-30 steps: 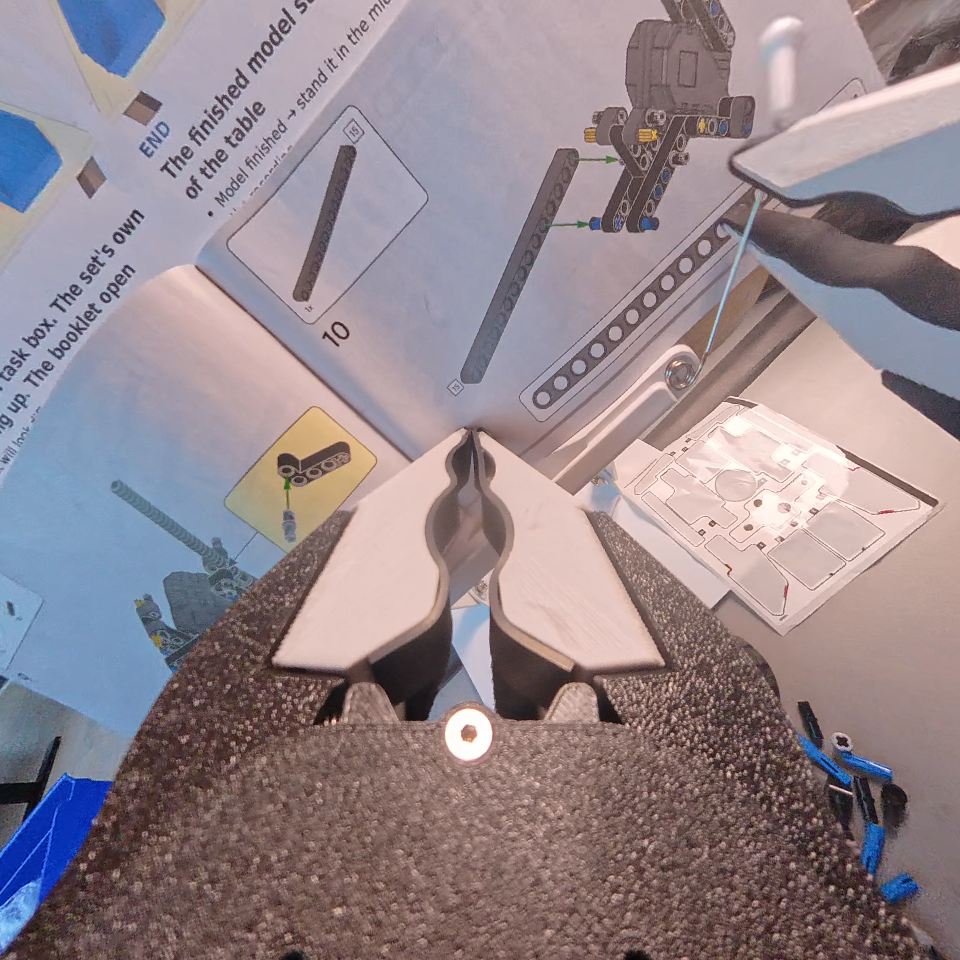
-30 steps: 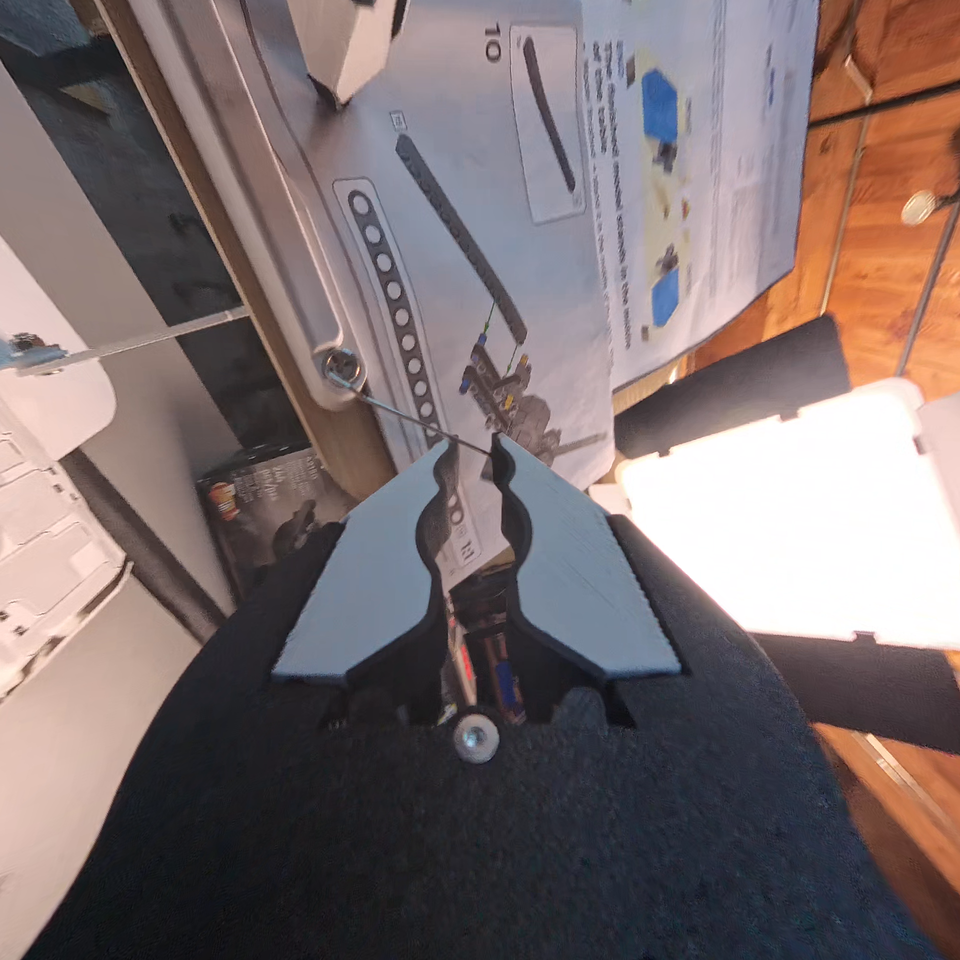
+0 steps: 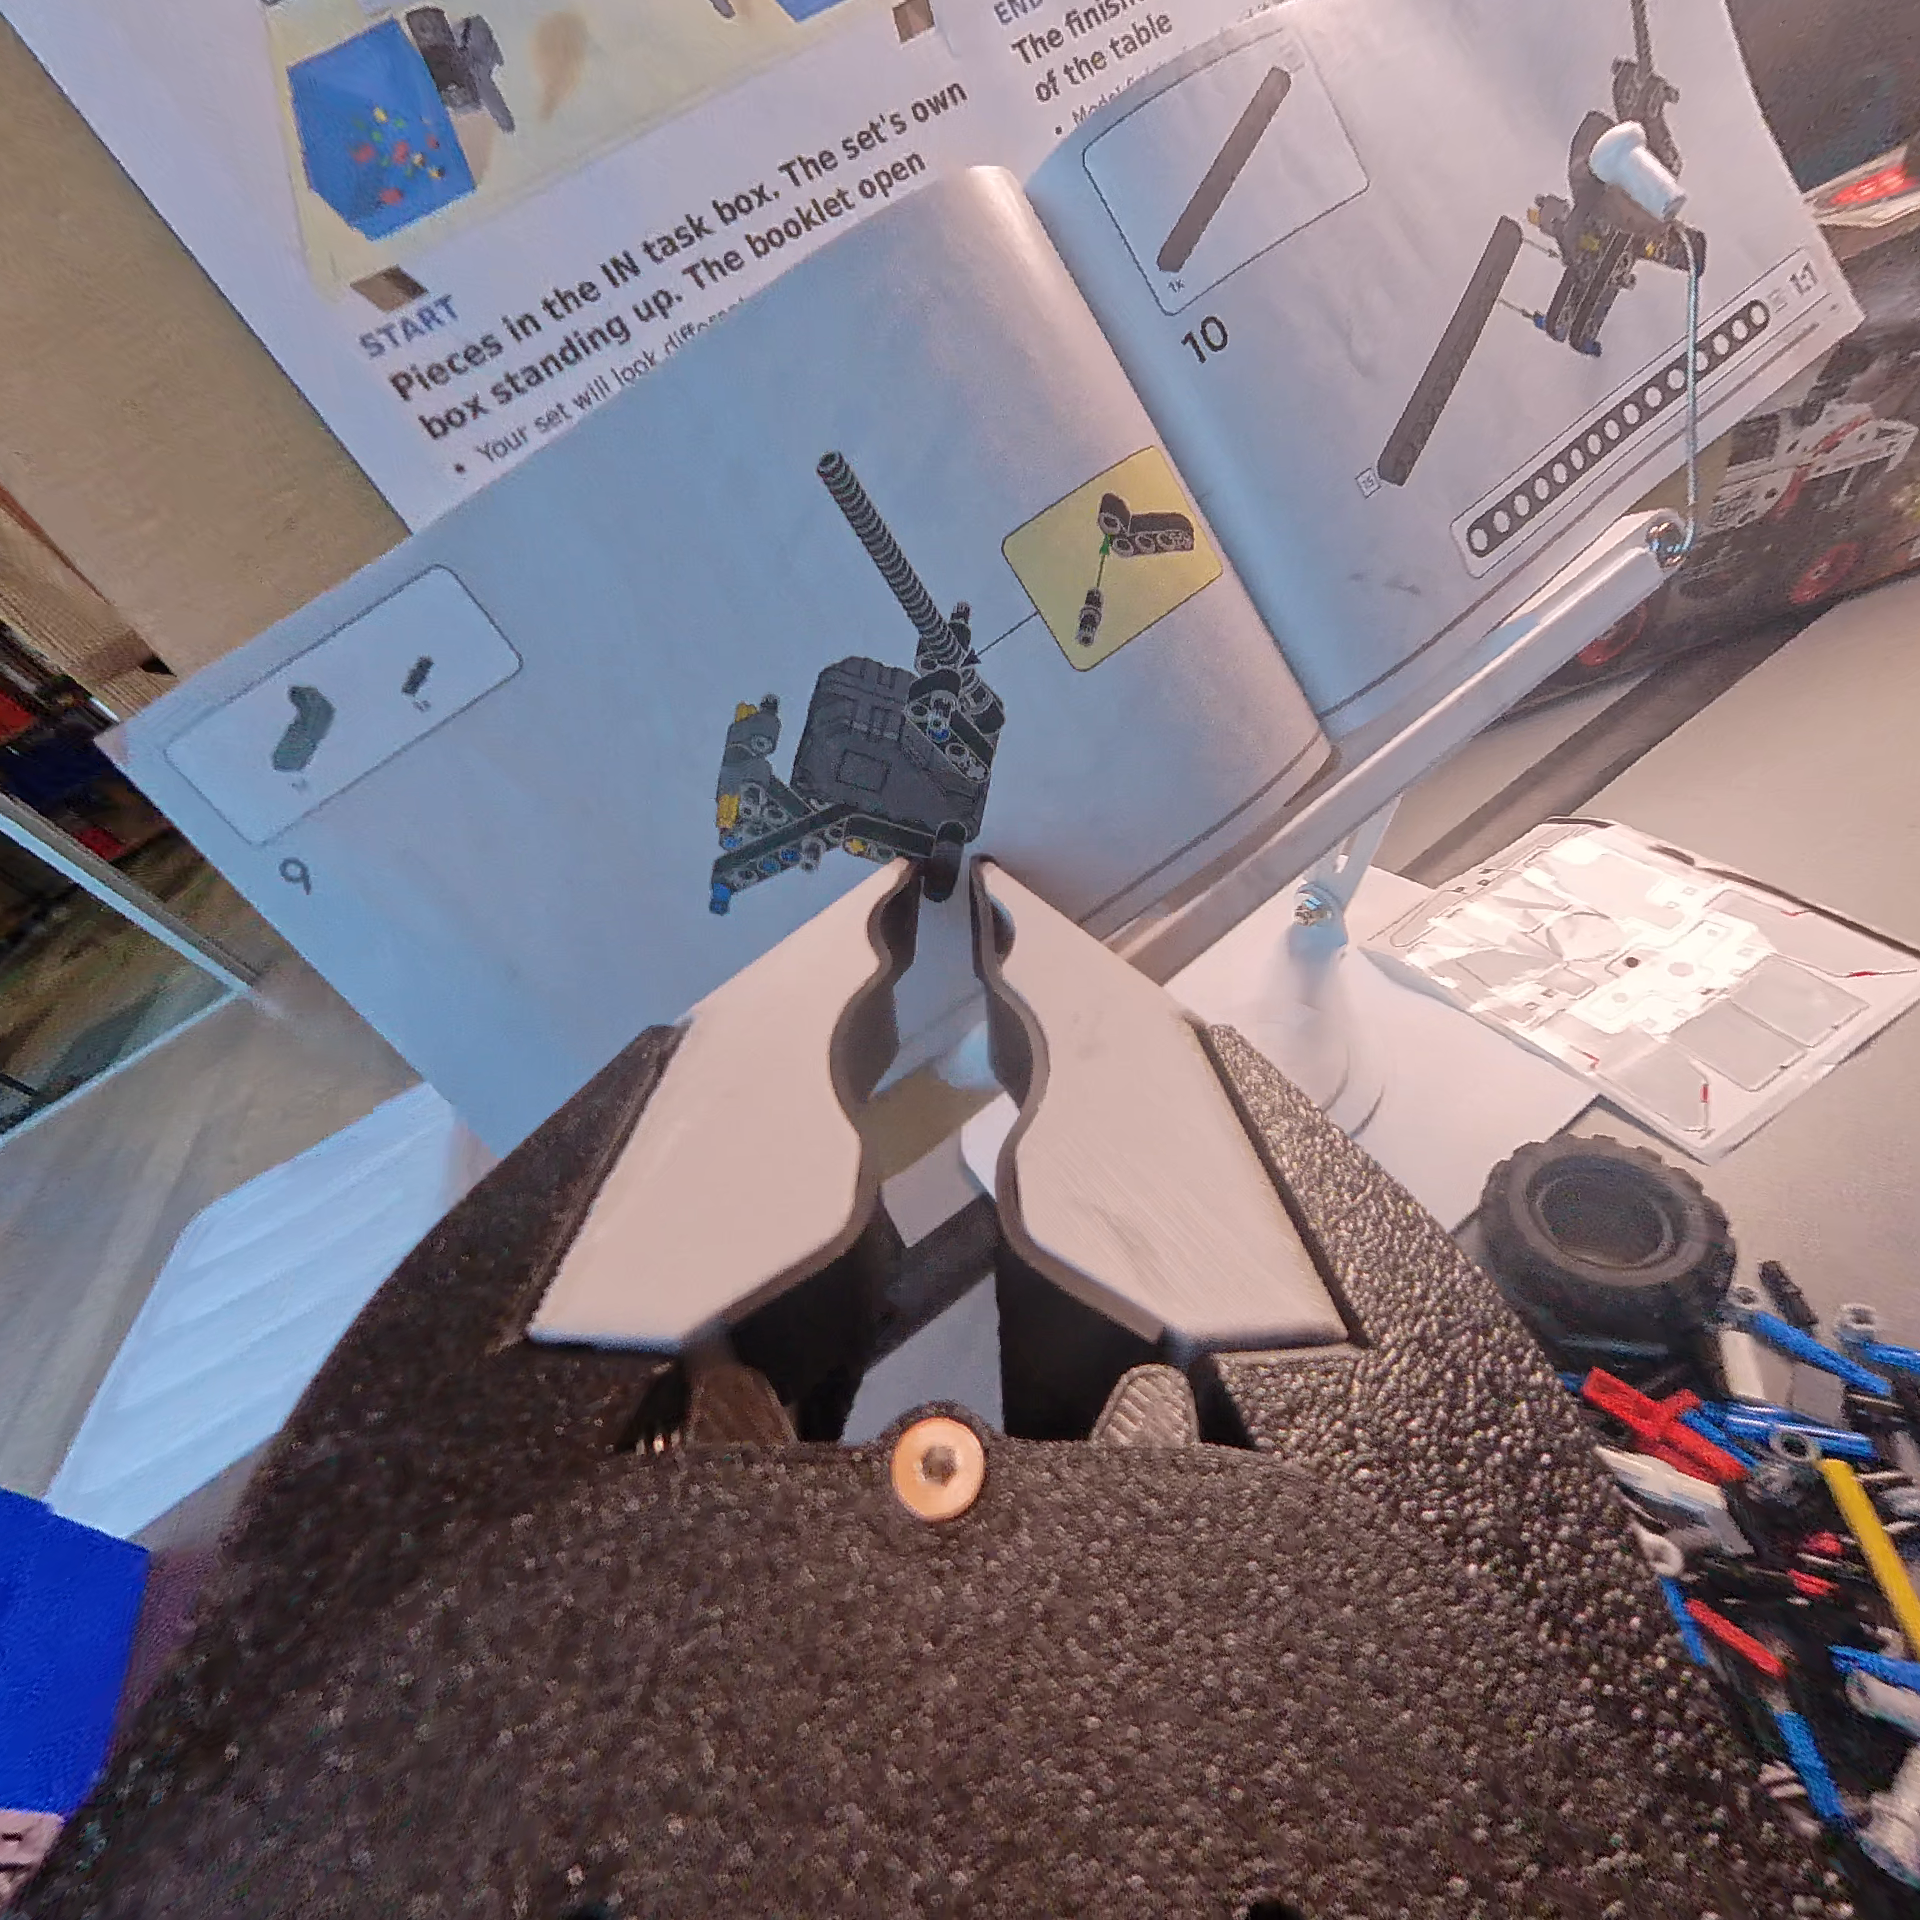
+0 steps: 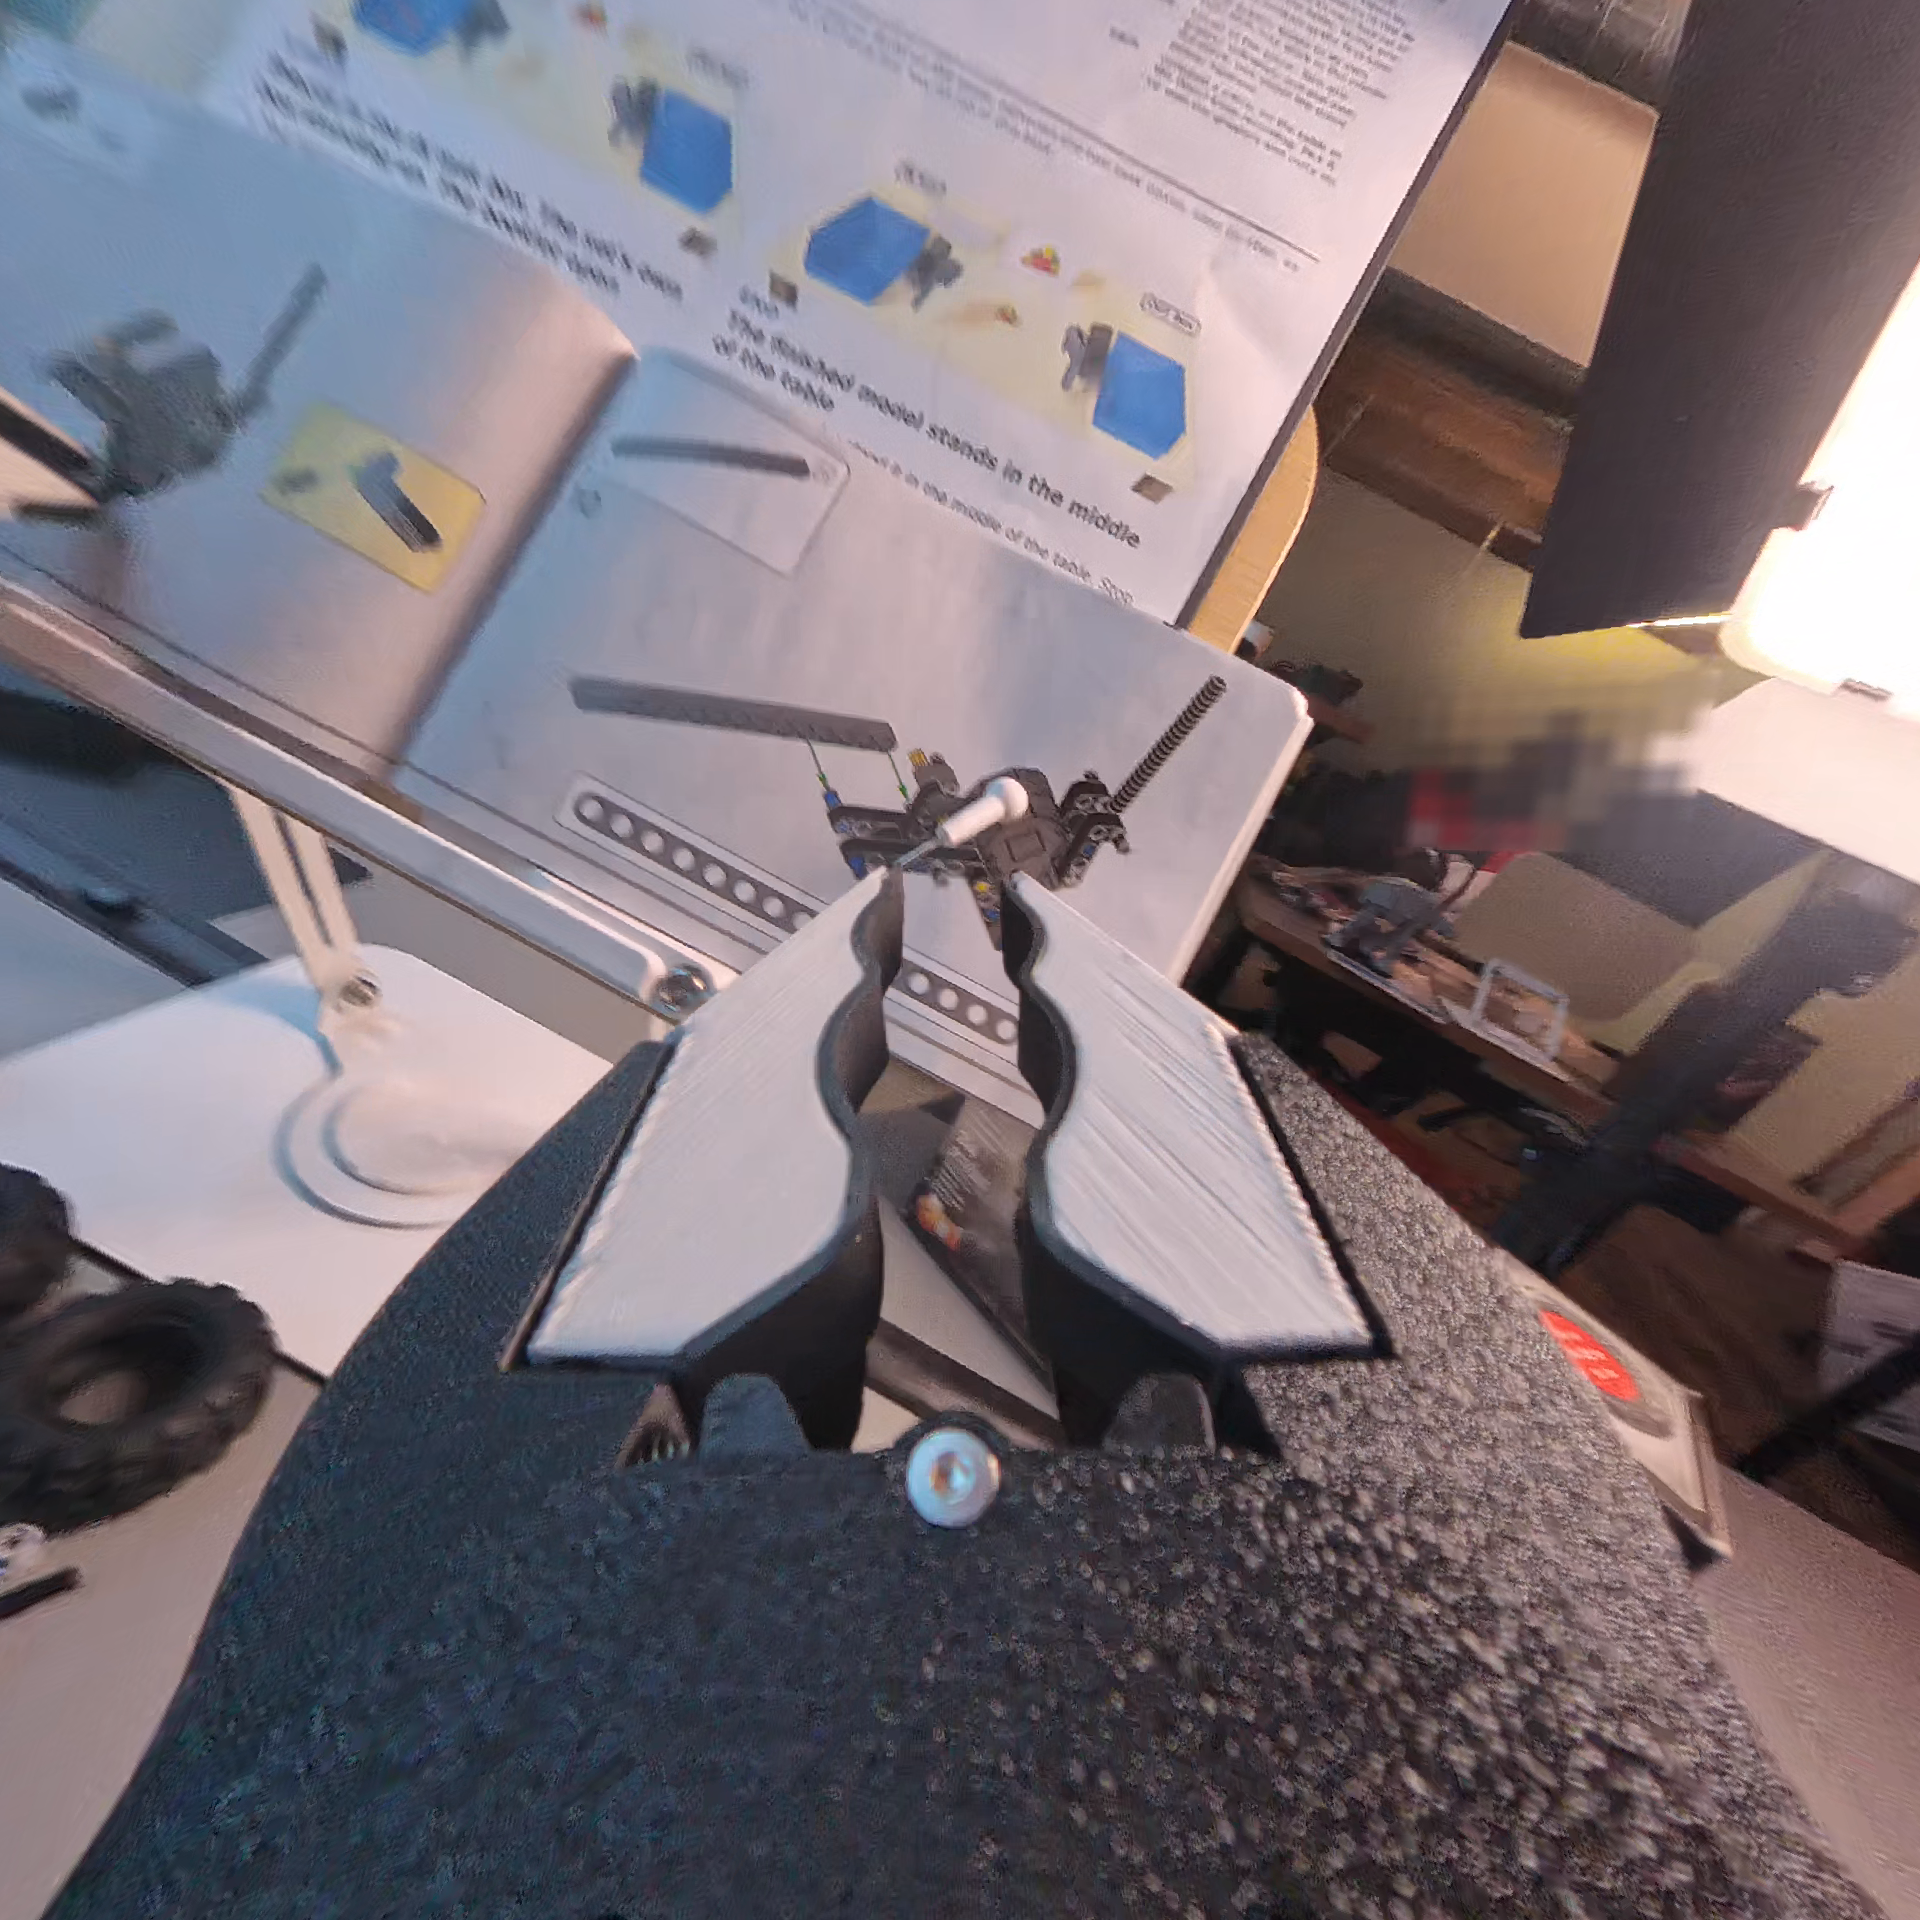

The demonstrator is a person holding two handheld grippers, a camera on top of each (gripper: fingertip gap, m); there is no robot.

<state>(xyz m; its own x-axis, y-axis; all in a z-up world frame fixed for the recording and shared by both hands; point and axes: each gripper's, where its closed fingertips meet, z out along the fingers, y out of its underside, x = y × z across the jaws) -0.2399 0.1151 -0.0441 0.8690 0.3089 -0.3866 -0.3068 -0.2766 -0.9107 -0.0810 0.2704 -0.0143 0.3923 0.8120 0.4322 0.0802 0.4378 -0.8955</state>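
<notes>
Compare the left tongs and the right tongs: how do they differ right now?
The grey-padded left tongs show only a narrow gap; the grey-padded right tongs gape wider. The left tongs point at the left page of the open instruction booklet; the right tongs point at its right page, near the white-tipped wire page holder. Both hold nothing.

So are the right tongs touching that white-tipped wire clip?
Cannot tell. In the right wrist view the right tongs sit just under the wire clip, but blur hides any gap.
</notes>
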